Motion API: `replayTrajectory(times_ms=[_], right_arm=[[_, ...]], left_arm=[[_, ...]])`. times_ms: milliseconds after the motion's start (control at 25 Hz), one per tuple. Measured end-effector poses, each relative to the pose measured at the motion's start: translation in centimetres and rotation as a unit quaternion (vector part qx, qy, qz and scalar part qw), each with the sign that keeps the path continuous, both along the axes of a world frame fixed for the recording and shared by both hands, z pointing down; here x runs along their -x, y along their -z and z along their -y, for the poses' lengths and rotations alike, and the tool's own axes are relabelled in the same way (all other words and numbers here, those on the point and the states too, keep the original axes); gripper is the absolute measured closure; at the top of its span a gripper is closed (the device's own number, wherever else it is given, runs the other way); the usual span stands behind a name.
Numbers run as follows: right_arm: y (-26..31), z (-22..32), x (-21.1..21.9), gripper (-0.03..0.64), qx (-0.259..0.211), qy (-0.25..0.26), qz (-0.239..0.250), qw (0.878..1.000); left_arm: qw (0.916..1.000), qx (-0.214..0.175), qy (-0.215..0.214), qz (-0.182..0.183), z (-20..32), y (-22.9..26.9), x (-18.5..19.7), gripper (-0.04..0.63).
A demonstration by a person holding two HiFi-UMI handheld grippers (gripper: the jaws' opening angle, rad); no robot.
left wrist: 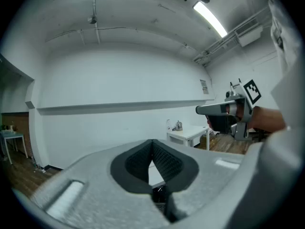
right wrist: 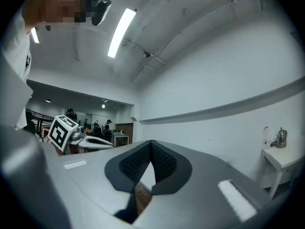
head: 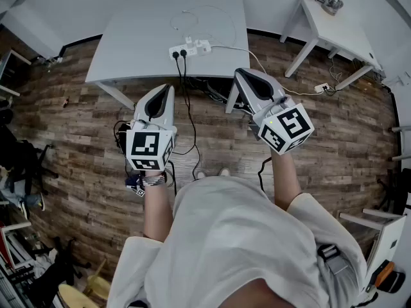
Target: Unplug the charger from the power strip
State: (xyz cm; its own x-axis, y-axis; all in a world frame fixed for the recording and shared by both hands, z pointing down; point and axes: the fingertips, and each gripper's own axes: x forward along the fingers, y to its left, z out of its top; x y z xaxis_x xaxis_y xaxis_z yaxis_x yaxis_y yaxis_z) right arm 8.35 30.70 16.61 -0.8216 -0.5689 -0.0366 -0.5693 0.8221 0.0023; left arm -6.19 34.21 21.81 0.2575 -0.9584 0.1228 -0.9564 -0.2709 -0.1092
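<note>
A white power strip lies near the front edge of the grey table. Two black plugs sit in its left end. A small white charger sits on it, with a thin white cable looping over the tabletop. My left gripper is held level above the floor, short of the table, with its pads pressed together on nothing. My right gripper hovers beside it nearer the table edge. Its pads also meet at the tip and hold nothing.
Black cables hang from the strip to the wooden floor. A white cord runs right to a socket block on the floor. A white side table with a metal object stands at the right. Chairs and clutter line the left edge.
</note>
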Motion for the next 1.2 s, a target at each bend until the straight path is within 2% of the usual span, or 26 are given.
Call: replayTrajectory(times_ms=[200, 400, 680, 840, 1000, 1200], right_arm=[[0.1, 0.5, -0.8, 0.615, 0.002, -0.004, 0.015, 1.000], [-0.6, 0.9, -1.8, 0.615, 0.004, -0.003, 0.010, 1.000], [-1.3, 1.6, -3.8, 0.615, 0.018, 0.012, 0.009, 1.000], [-2.1, 2.2, -4.8, 0.615, 0.007, 0.017, 0.002, 1.000], [-3.5, 3.2, -5.3, 0.615, 0.015, 0.024, -0.011, 1.000], [-4.9, 5.4, -4.5, 0.615, 0.024, 0.033, -0.016, 0.999]], left_arm=[[1.0000, -0.006, 0.006, 0.005, 0.3, 0.5, -0.3, 0.594], [0.9994, -0.004, 0.035, 0.007, 0.8, 0.0, 0.1, 0.595], [0.9981, -0.006, 0.058, 0.021, 1.7, -1.0, -1.7, 0.595], [0.9978, 0.000, 0.065, 0.013, 2.4, -2.8, -3.3, 0.594], [0.9982, 0.004, 0.058, 0.013, 3.0, -3.5, -4.3, 0.594], [0.9978, 0.002, 0.067, 0.000, 5.0, -3.9, -3.2, 0.594]])
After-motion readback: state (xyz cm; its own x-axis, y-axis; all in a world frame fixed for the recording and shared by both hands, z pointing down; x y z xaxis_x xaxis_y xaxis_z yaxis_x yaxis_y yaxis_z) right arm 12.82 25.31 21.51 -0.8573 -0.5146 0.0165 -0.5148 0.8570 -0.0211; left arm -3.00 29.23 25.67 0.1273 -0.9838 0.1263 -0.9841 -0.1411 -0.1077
